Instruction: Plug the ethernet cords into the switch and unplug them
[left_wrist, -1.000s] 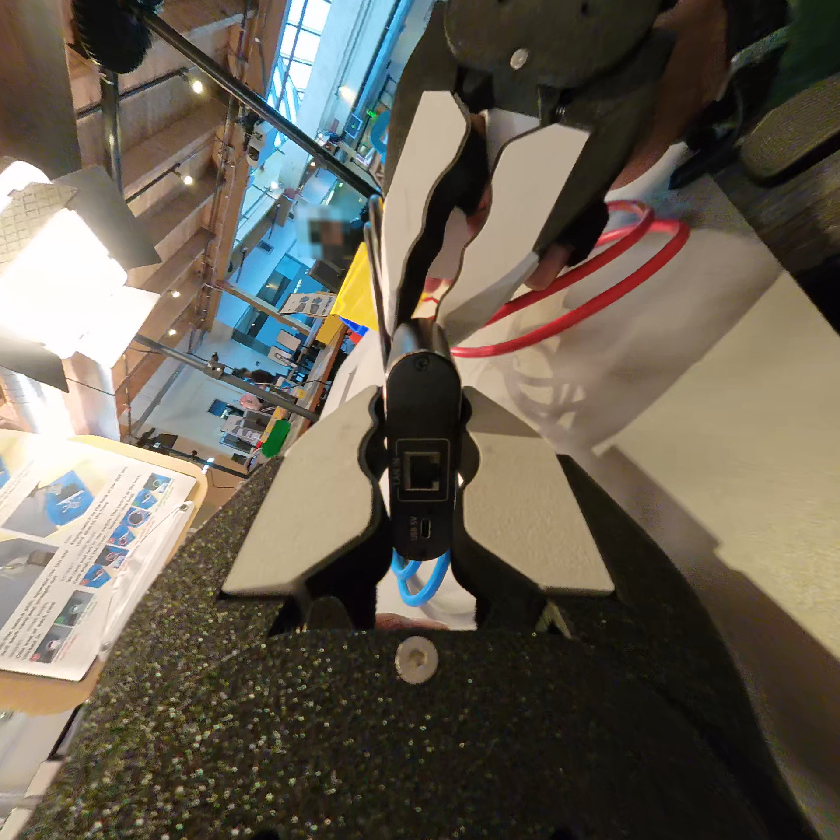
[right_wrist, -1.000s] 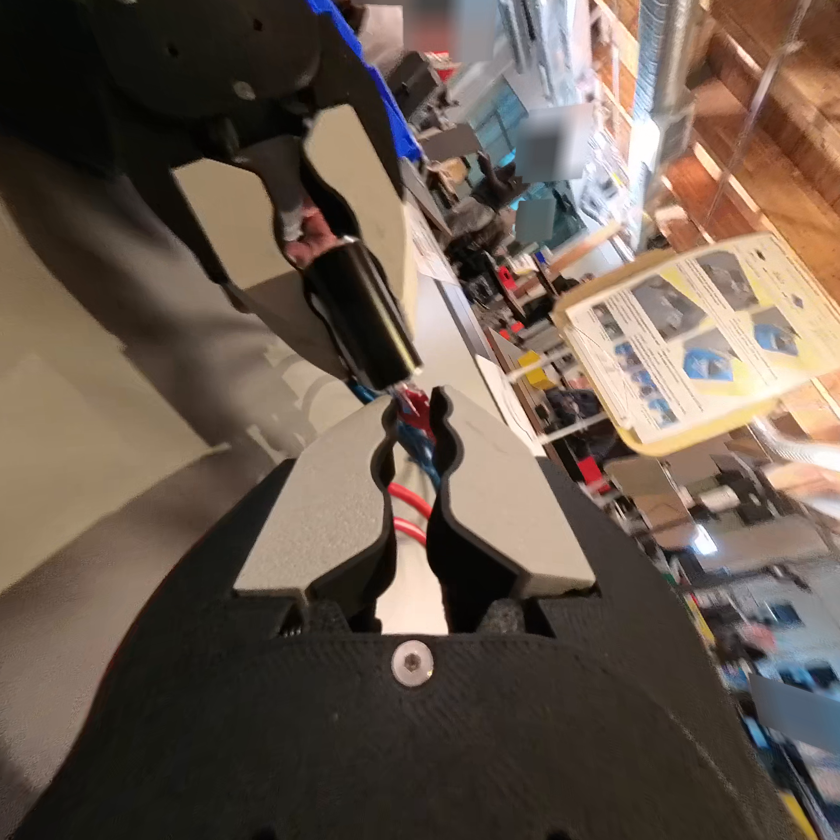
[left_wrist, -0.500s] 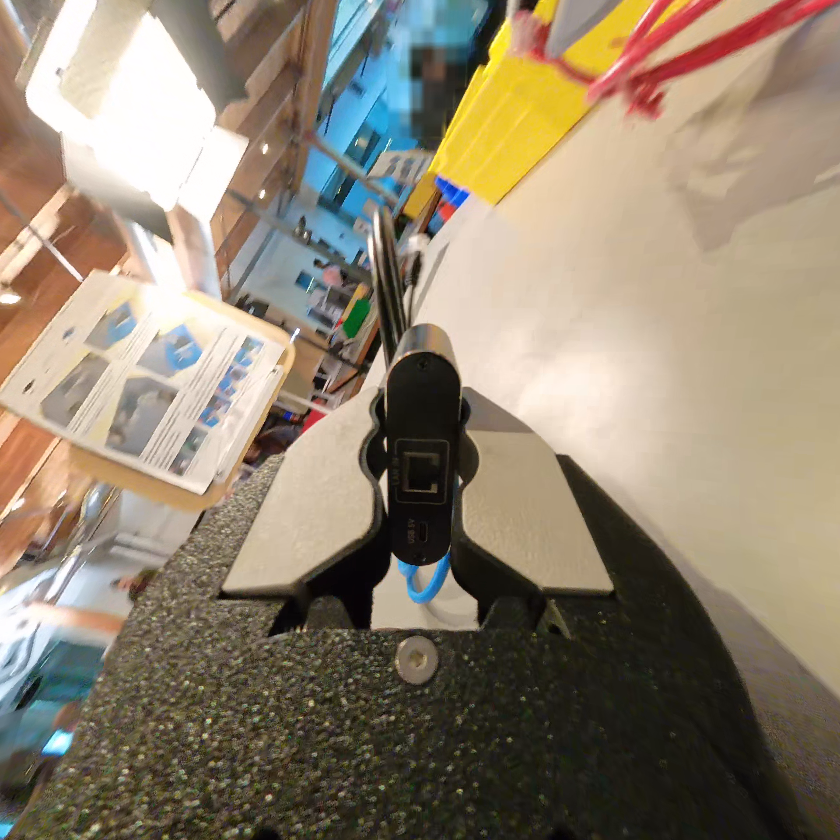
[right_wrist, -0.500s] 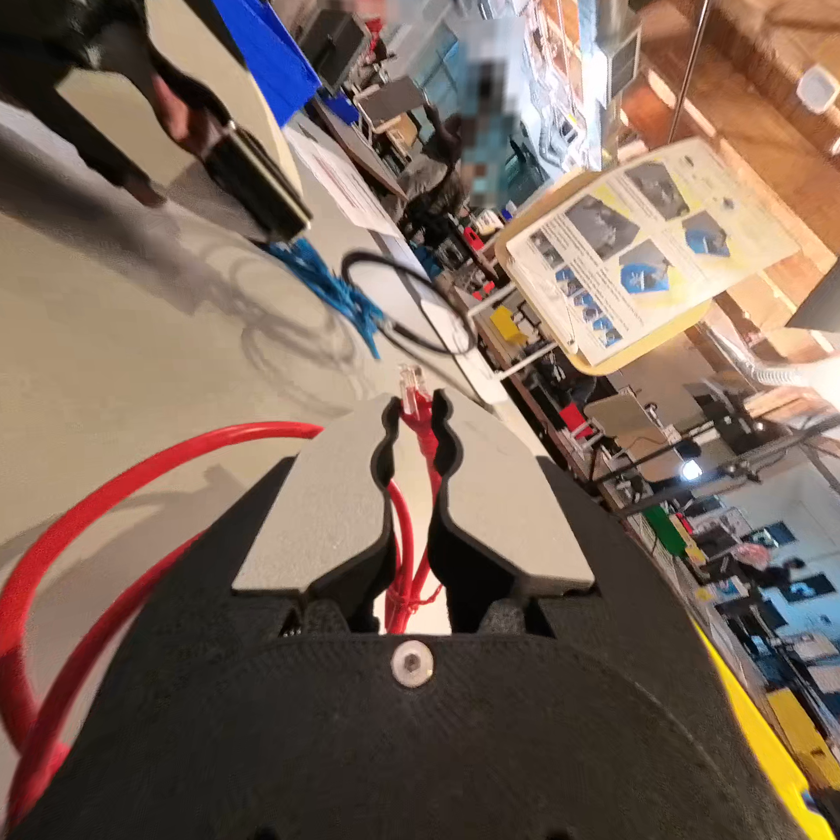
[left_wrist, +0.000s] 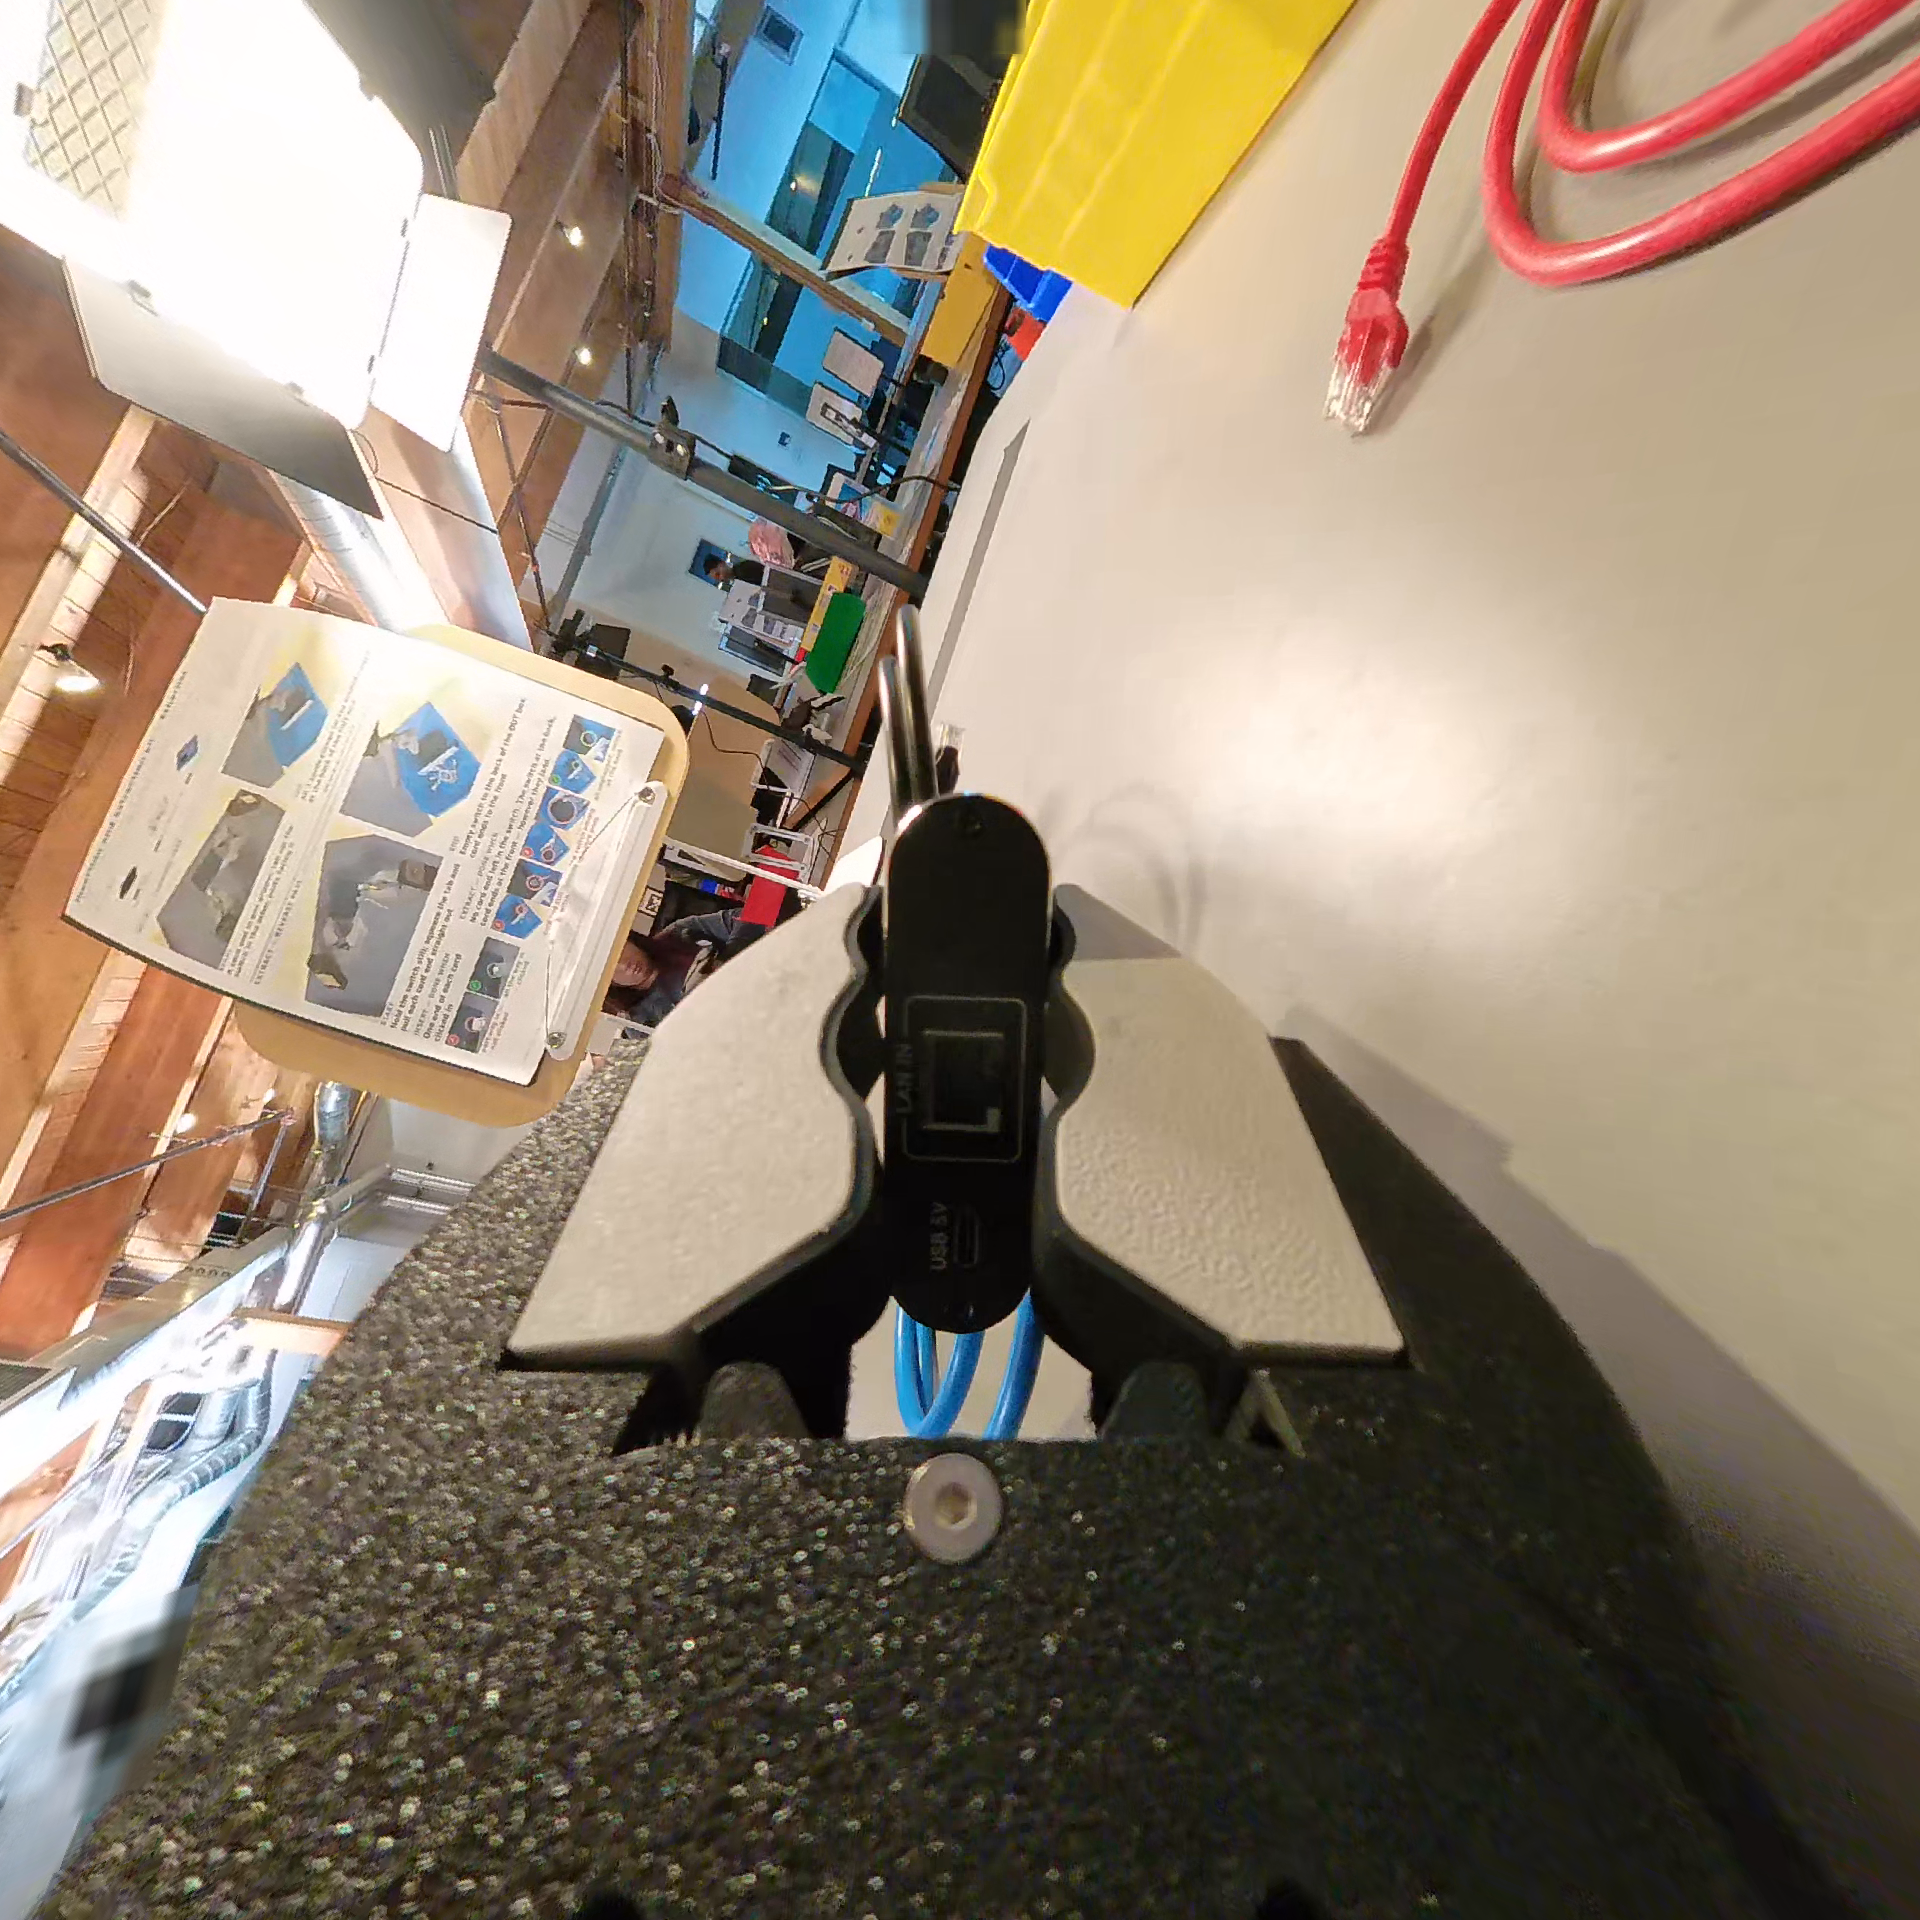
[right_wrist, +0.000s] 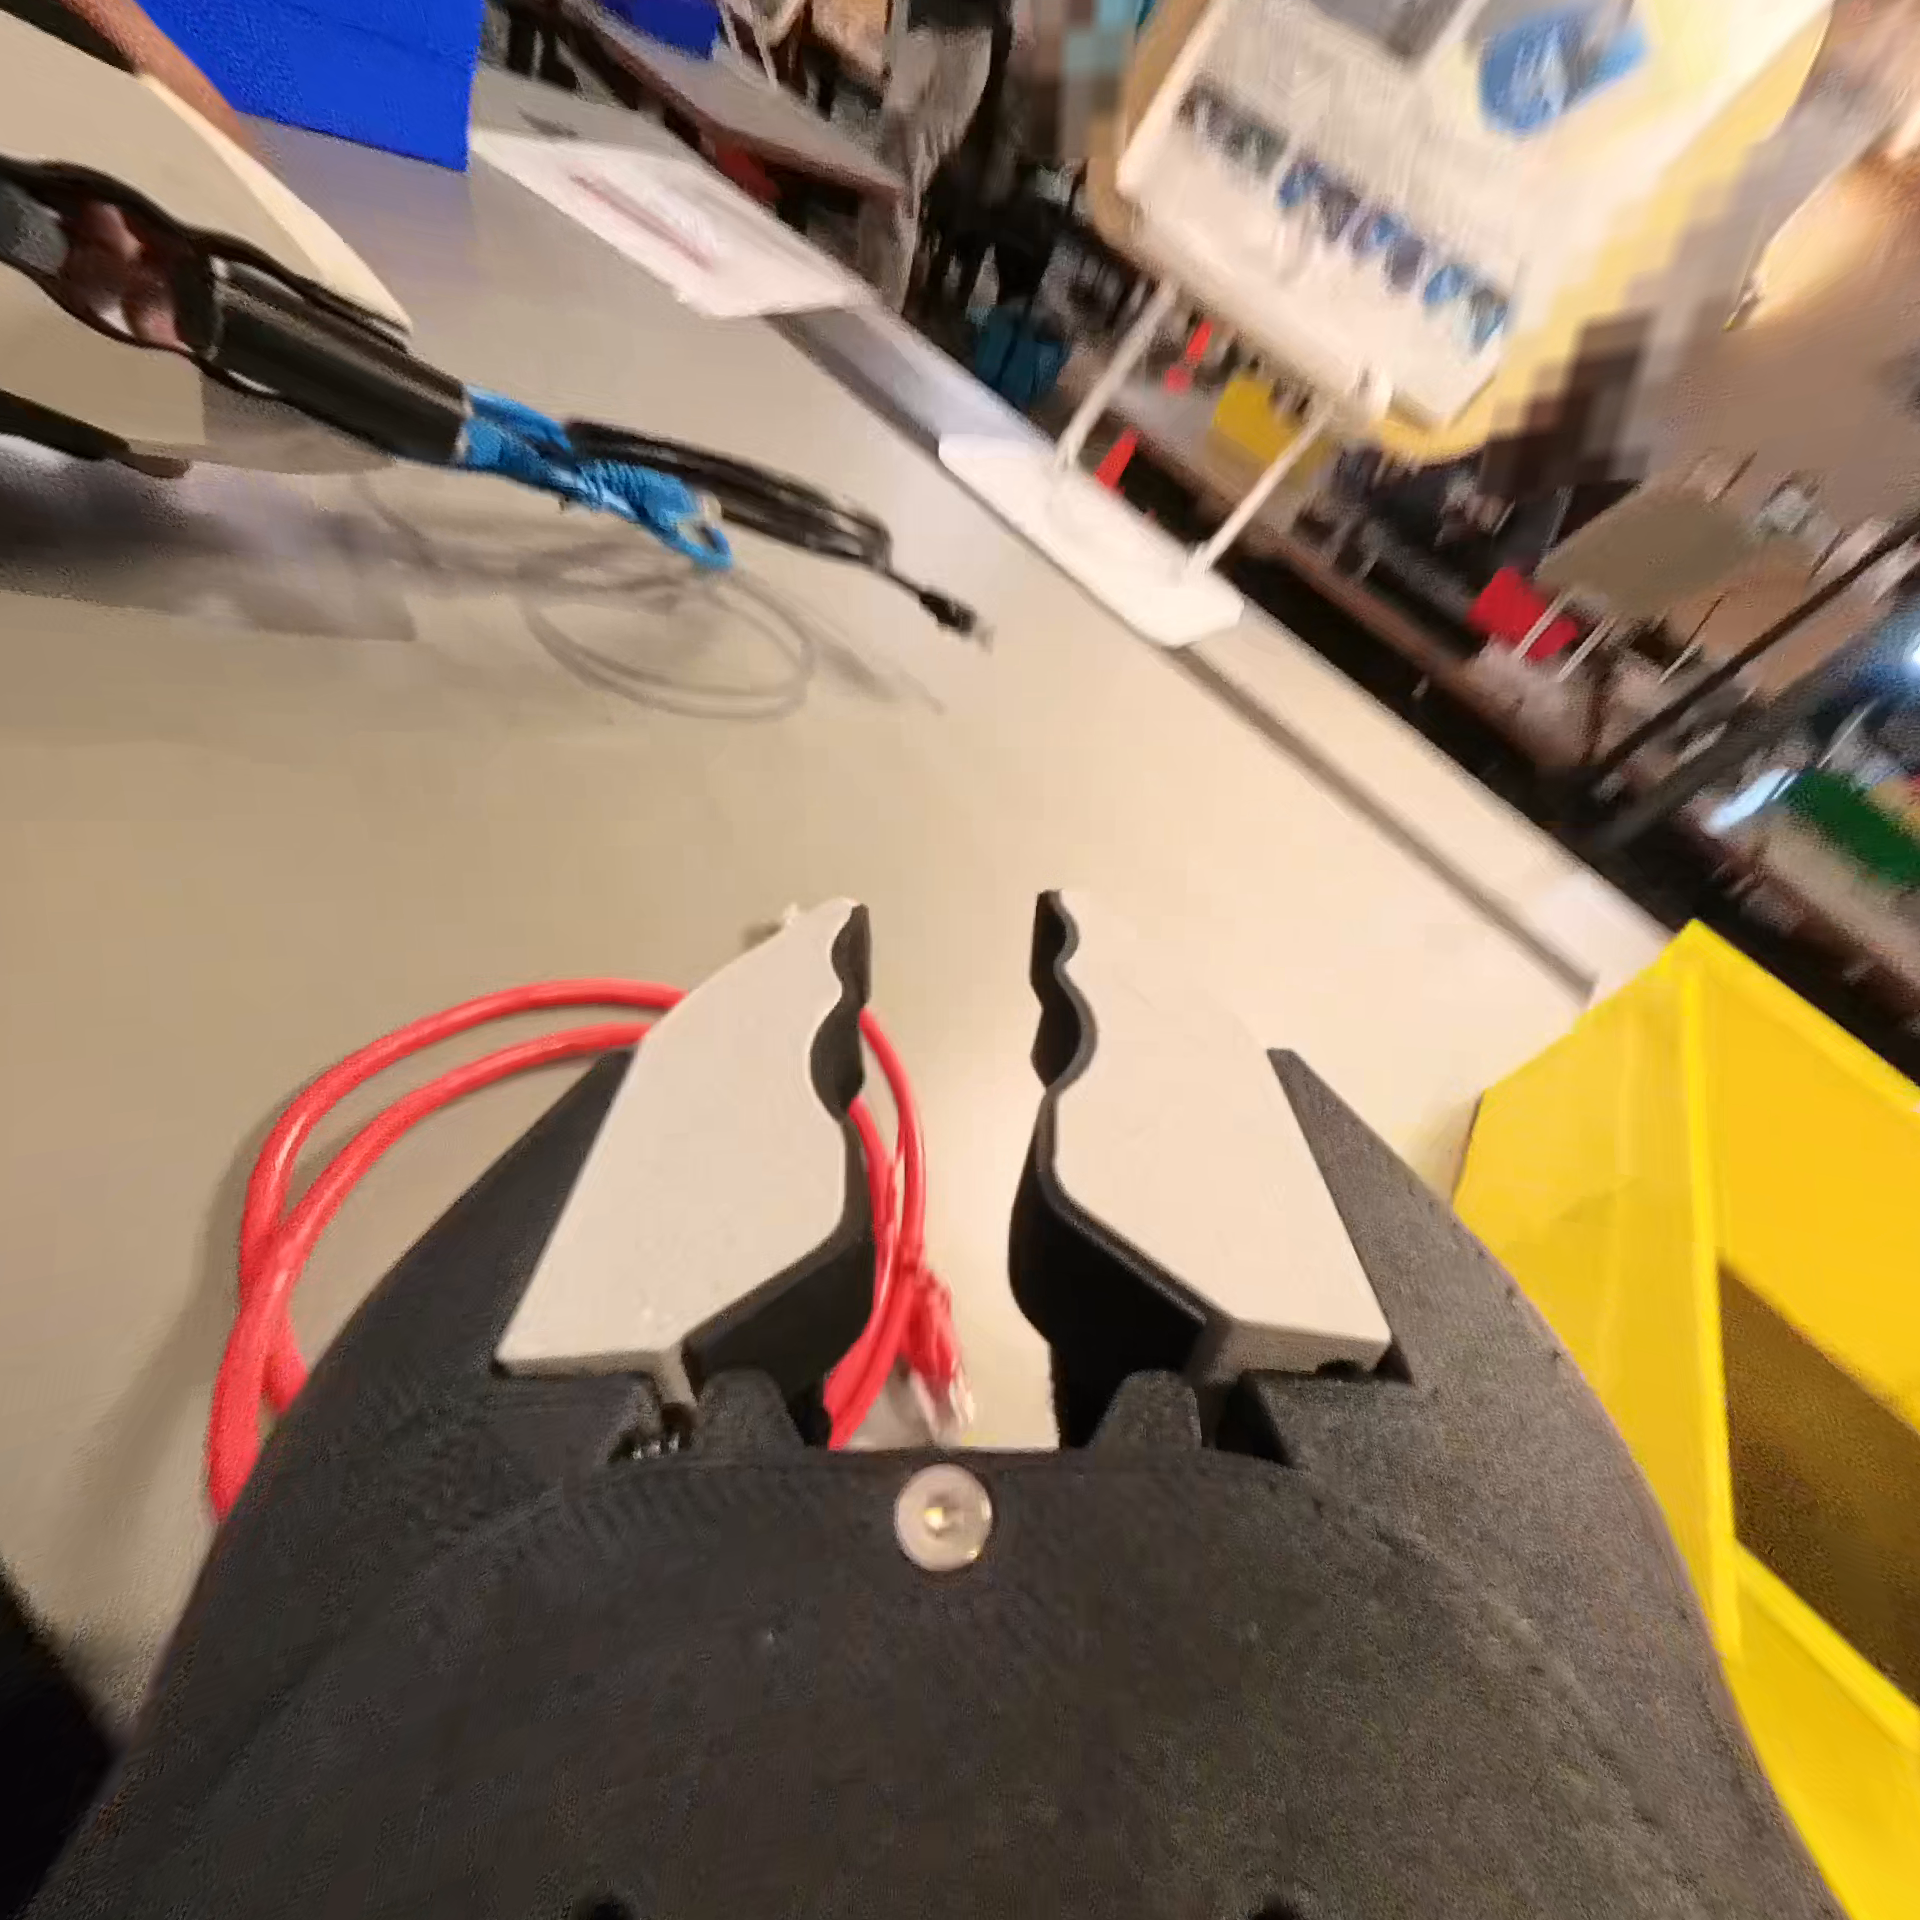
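Note:
My left gripper (left_wrist: 961, 935) is shut on the black switch (left_wrist: 961, 1060), held above the table, its empty port facing the camera. A blue ethernet cord (left_wrist: 971, 1371) hangs from the switch's far side, and black cables (left_wrist: 909, 717) rise past its top. The red ethernet cord (left_wrist: 1538, 156) lies loose on the table, its plug (left_wrist: 1366, 358) free. My right gripper (right_wrist: 945, 925) is open and empty above the red cord (right_wrist: 312, 1132), whose plug (right_wrist: 935, 1351) lies between its fingers. In the right wrist view the switch (right_wrist: 332, 364) shows with the blue cord (right_wrist: 582, 468) plugged in.
A yellow bin (right_wrist: 1704, 1299) stands right of my right gripper and also shows in the left wrist view (left_wrist: 1122, 114). A blue bin (right_wrist: 312, 73) sits at the table's far end. A printed sheet on a stand (left_wrist: 384, 842) stands beyond the beige table (left_wrist: 1455, 779).
My right gripper pulled the red plug away from the switch, opened and let it go; the red cord now lies on the table. My left gripper still holds the switch.

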